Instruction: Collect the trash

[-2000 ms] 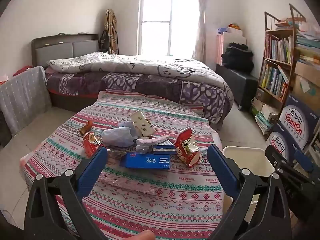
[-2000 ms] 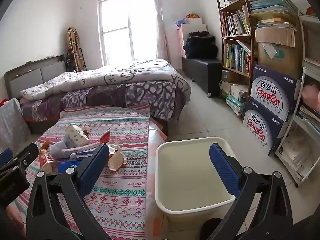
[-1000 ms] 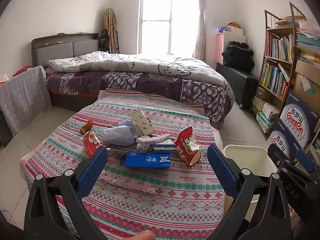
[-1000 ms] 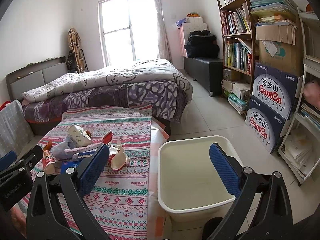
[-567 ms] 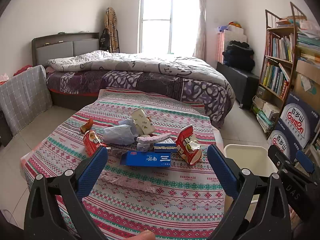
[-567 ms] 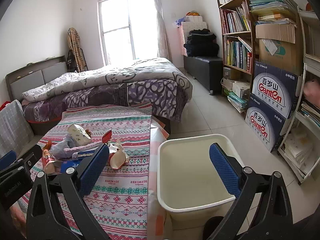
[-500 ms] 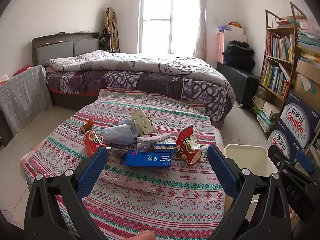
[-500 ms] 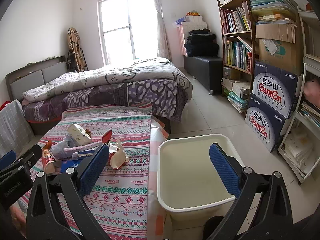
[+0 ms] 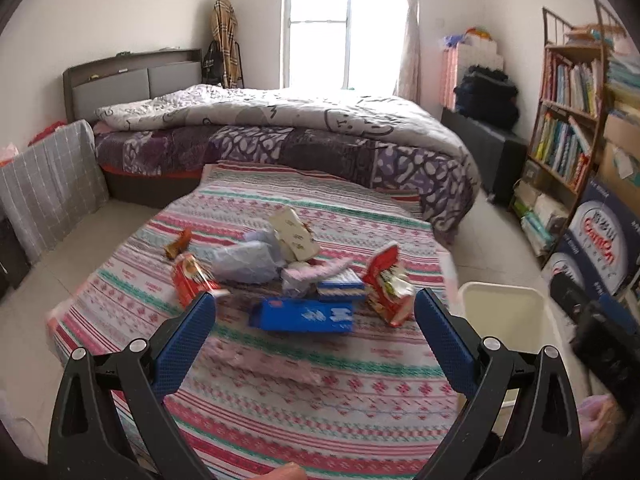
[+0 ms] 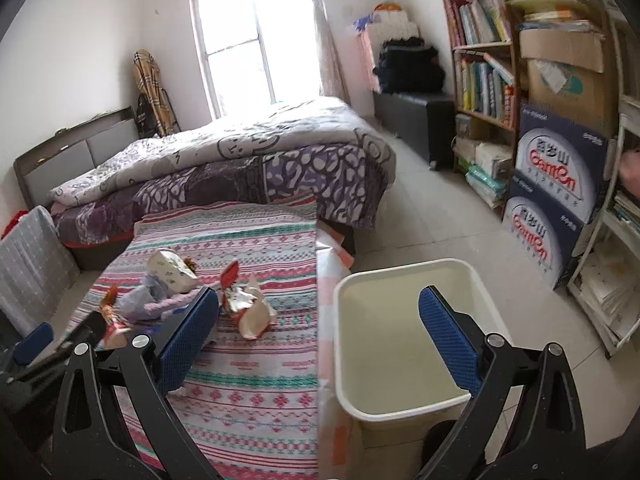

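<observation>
Left gripper [image 9: 314,320] is spread wide with nothing between the pads, hanging over the near edge of the striped table cloth [image 9: 280,400]. Versus half a second ago the left view has closed in and tipped down: the trash pile sits larger and the frame is motion-blurred, so I read this as the approach starting, no pick made yet. Dead ahead at 12 o'clock between the pads is the blue box [image 9: 302,316]; red snack bag [image 9: 390,294] at 1 o'clock, crumpled grey bag [image 9: 244,262] at 11, red wrapper [image 9: 190,280] at 10, cream carton [image 9: 294,234] behind the pile. Right gripper [image 10: 318,334] is likewise spread and empty; its view has swung too, now tilted, with the white bin [image 10: 348,360] at 1 o'clock below it on the floor, just beside the table edge. Bin looks empty, so collection is at zero. Both grippers point forward and slightly down, left one aimed at the pile, right one parked over the bin. Likely first target: blue box, the nearest and flattest.
</observation>
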`<state>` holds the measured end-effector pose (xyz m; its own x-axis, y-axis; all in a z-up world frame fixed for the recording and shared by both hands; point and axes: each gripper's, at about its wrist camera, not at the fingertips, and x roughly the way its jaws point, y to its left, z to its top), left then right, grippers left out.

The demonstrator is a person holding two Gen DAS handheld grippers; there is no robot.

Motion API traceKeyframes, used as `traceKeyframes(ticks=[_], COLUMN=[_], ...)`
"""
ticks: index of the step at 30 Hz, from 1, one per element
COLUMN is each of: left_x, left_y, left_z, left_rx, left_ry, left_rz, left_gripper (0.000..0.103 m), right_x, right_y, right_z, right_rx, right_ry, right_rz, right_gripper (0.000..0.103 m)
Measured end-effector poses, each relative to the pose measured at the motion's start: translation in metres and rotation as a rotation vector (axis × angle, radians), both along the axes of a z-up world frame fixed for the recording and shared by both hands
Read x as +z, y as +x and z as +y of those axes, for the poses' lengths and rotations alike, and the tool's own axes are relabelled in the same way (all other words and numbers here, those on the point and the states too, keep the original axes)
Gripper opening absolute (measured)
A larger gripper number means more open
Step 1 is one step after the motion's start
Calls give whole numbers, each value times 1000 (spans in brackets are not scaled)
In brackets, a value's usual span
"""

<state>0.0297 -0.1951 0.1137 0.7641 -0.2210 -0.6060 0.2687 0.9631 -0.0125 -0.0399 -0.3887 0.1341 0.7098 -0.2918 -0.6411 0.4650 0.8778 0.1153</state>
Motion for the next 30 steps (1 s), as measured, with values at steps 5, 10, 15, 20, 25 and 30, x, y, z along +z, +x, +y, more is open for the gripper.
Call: traceKeyframes(ticks=[5,10,15,20,25,30], left_x=[11,-13,-49,-78,-99,-105], left_y=[52,125,176,205,219,223], left_z=[27,73,113,141,156,159], left_rx=[79,192,272,343,409,416], left_ry=[18,9,16,-63,-100,-94], left_rz=[84,337,567,730,822,856], left_gripper=[96,96,96,96,96,86], right_x=[13,9,-26,-69,-92,-107], right_y=[39,77,115,150,183,202], right_z=[4,-14,-25,-22,-16,-12], right_rx=[99,165,200,229,262,267], right_ry=[-65,70,182,272,342,385], right_rz=[79,144,206,307,360,401], right_gripper=[96,96,96,96,96,96])
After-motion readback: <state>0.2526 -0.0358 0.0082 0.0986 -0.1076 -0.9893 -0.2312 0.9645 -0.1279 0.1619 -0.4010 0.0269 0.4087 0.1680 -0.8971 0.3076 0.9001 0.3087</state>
